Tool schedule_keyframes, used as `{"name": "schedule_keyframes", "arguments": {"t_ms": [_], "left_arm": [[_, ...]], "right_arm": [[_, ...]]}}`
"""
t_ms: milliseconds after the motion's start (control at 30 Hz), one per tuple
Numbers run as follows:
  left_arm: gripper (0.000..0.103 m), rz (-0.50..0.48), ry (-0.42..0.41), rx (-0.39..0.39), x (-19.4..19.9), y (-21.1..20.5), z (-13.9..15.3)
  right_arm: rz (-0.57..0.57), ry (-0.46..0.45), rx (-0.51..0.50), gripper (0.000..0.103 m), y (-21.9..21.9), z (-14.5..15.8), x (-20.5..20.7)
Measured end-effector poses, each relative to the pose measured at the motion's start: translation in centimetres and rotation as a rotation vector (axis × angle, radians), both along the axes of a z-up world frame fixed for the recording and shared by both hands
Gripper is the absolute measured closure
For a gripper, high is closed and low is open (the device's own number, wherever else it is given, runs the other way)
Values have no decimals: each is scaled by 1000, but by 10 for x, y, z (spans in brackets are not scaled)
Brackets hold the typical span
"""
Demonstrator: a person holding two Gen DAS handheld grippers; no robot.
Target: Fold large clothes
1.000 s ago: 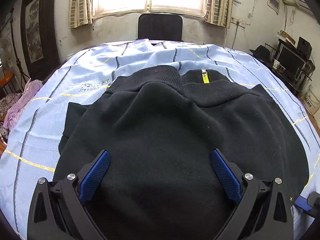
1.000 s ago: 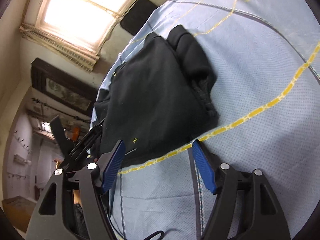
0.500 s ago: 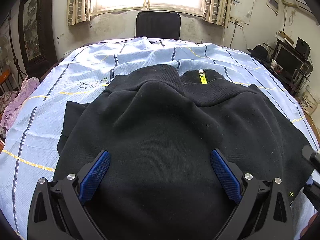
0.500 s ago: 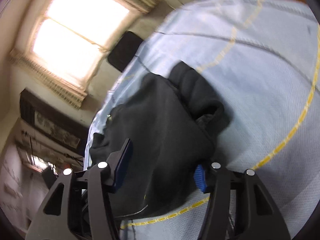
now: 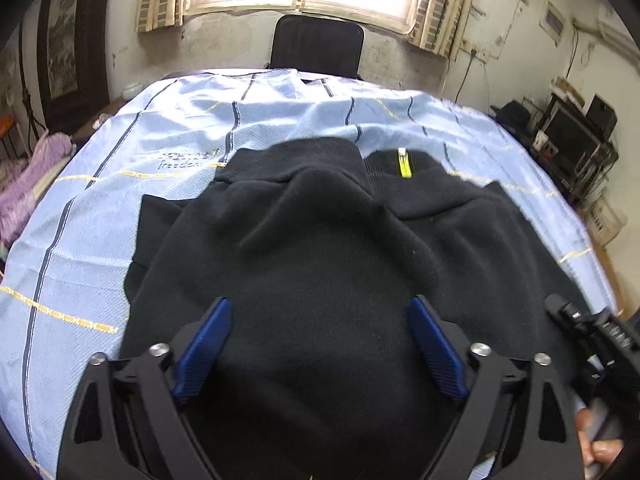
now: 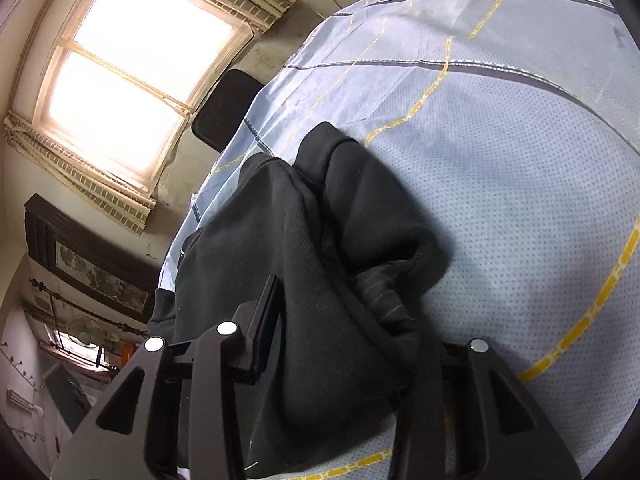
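Observation:
A black sweater (image 5: 320, 260) lies spread on a light-blue checked sheet (image 5: 100, 220), its collar with a yellow tag (image 5: 405, 164) pointing away. My left gripper (image 5: 320, 348) hovers over the near hem. Its jaws stand wide and are closing, with cloth below them and no pad pressing on it. In the right wrist view my right gripper (image 6: 344, 344) is closing on a bunched corner of the sweater (image 6: 300, 240). The cloth fills the gap and drapes over the right finger, hiding its pad. The right gripper (image 5: 592, 332) also shows at the right edge of the left wrist view.
A black chair (image 5: 316, 46) stands at the far side under the window. Purple cloth (image 5: 24, 192) lies off the left edge. A rack of electronics (image 5: 572, 140) is at the right. Bare sheet (image 6: 520, 160) stretches to the right of the sweater.
My right gripper moved in over the sweater's corner and its jaws narrowed around the cloth. It came into the left wrist view at the right. My left jaws narrowed slightly.

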State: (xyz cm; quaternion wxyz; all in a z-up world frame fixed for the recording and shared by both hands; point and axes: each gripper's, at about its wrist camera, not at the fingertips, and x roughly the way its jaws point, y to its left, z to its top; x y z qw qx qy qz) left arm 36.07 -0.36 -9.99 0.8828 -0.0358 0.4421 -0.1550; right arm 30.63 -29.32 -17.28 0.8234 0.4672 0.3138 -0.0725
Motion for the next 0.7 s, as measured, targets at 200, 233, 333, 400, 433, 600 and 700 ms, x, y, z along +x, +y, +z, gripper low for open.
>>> {"name": "schedule_keyframes", "arguments": {"t_ms": [200, 233, 333, 400, 433, 600, 700], "left_arm": [[15, -21, -48, 126, -2, -16, -11], [12, -20, -70, 170, -5, -23, -12], [10, -11, -45, 149, 1, -19, -13], [10, -17, 2, 75, 8, -7, -11], [10, -25, 23, 37, 11, -1, -9], [11, -2, 56, -104, 20, 39, 13], [10, 8, 62, -244, 26, 74, 32]], "right_arm": [[39, 7, -28, 69, -1, 0, 5], [39, 8, -26, 71, -2, 0, 4], [55, 5, -90, 87, 3, 11, 7], [71, -7, -198, 89, 15, 27, 9], [75, -19, -244, 90, 22, 38, 11], [107, -85, -385, 91, 56, 85, 18], [156, -150, -519, 91, 91, 117, 20]]}}
